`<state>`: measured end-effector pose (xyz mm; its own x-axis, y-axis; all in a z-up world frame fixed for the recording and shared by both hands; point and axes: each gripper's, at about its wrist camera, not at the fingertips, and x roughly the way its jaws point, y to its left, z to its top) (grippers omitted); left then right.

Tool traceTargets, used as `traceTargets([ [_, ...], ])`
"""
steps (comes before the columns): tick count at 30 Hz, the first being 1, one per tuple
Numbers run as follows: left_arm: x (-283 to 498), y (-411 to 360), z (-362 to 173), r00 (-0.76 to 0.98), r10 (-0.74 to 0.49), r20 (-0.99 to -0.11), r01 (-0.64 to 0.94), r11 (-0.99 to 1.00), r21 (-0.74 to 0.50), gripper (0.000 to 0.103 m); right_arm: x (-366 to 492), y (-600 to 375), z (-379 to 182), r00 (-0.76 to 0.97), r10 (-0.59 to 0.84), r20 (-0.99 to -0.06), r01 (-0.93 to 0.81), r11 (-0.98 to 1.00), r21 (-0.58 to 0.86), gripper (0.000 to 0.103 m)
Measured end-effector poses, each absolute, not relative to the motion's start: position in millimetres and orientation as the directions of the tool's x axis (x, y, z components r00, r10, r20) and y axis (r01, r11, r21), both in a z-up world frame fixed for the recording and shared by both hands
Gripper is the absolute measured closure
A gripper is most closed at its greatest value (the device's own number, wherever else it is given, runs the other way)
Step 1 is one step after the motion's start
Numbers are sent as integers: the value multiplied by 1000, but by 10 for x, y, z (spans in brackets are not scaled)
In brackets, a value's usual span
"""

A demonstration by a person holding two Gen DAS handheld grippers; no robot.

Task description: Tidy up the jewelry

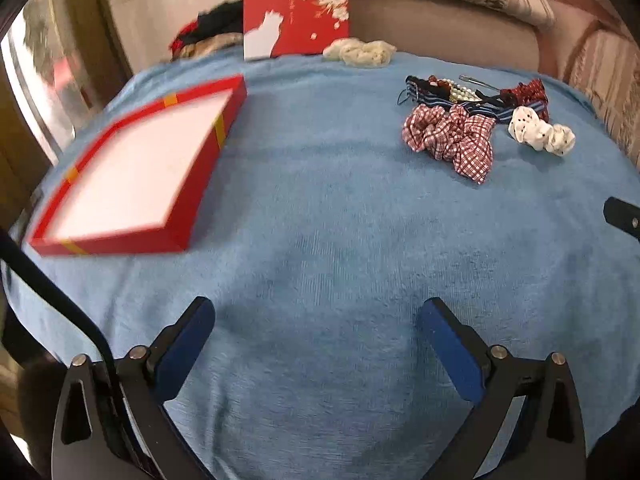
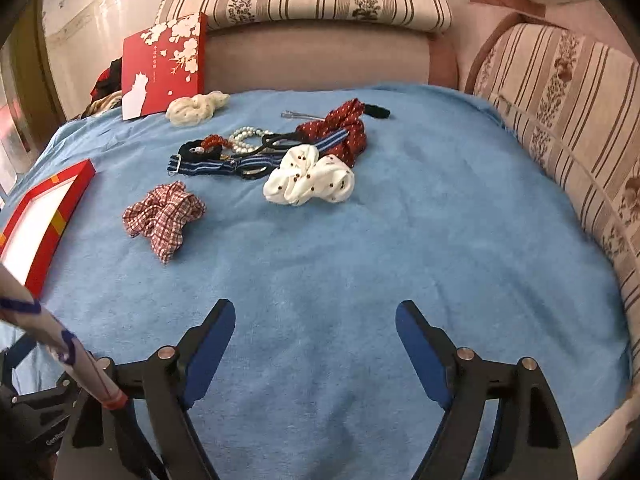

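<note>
An open red box (image 1: 132, 176) with a white inside lies at the left of the blue cloth; its corner also shows in the right wrist view (image 2: 44, 216). A pile of accessories lies further off: a red checked scrunchie (image 1: 452, 138) (image 2: 164, 216), a white dotted scrunchie (image 1: 540, 132) (image 2: 310, 180), a dark red dotted scrunchie (image 2: 344, 132), a blue striped band (image 2: 208, 167), pearl beads (image 2: 248, 138) and black hair ties (image 2: 200, 150). My left gripper (image 1: 318, 316) and right gripper (image 2: 314, 316) are both open and empty, near the cloth's front.
The red box lid (image 1: 296, 12) (image 2: 164, 64) stands upright at the back, with a cream scrunchie (image 1: 360, 52) (image 2: 196, 108) beside it. A striped sofa (image 2: 560, 120) borders the cloth (image 2: 360, 260) at the back and right. Dark clothes (image 1: 208, 32) lie at the back left.
</note>
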<state>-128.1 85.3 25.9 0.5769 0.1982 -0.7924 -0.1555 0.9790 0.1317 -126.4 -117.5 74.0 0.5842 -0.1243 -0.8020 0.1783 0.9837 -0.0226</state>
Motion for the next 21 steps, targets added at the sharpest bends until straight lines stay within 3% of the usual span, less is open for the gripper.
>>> traceTargets([
  [9, -1248, 987, 689, 664, 159, -731, -145, 986, 82, 0, -1194, -1334, 792, 572, -94, -815, 165, 986, 2, 18],
  [14, -1040, 1032, 781, 657, 114, -745, -107, 993, 58, 0, -1177, -1408, 947, 649, -102, -754, 199, 979, 38, 20],
  [21, -701, 1008, 835, 652, 102, -752, -55, 995, 87, 0, -907, -1509, 771, 564, -32, -825, 181, 980, 86, 23],
])
